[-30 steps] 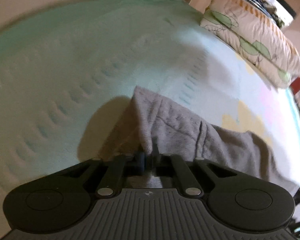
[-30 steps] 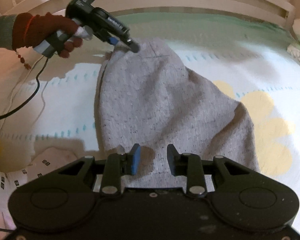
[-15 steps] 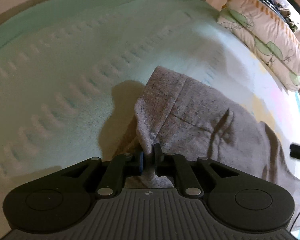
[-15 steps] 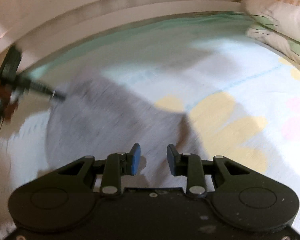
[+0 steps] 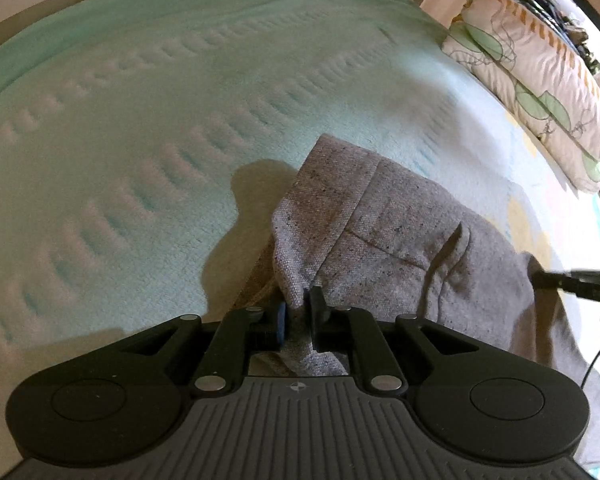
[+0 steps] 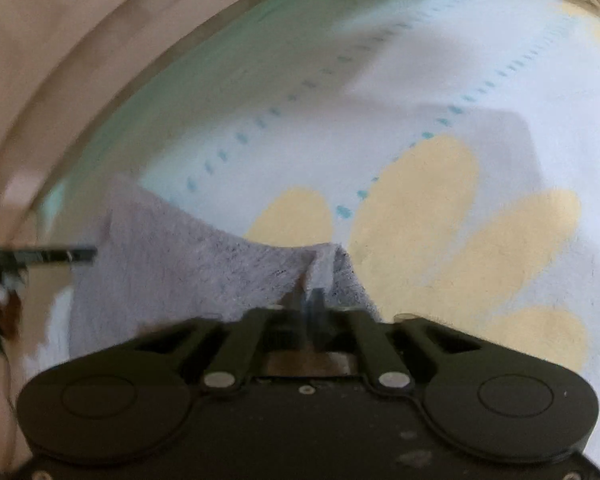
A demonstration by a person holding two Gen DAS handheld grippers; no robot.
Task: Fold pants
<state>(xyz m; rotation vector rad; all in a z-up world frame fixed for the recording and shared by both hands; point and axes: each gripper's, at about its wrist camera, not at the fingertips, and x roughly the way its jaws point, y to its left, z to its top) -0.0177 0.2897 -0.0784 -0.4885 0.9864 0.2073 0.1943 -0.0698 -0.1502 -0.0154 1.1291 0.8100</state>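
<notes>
The grey pants (image 5: 404,240) lie on the bed, one end lifted. My left gripper (image 5: 299,308) is shut on a bunched corner of the pants near their left edge. In the right wrist view my right gripper (image 6: 313,300) is shut on another edge of the pants (image 6: 188,256), which hang stretched between the two grippers. The right gripper also shows at the right edge of the left wrist view (image 5: 572,280). The left gripper shows at the left edge of the right wrist view (image 6: 48,256). The right wrist view is blurred.
The bed has a pale green and white blanket (image 5: 140,120) with yellow petal shapes (image 6: 432,208). Leaf-print pillows (image 5: 540,84) lie along the far right. A beige bed frame (image 6: 60,60) curves along the left.
My right gripper was open and has shut on the pants' edge after swinging right. My left gripper keeps its hold; more of the pants shows in front of it.
</notes>
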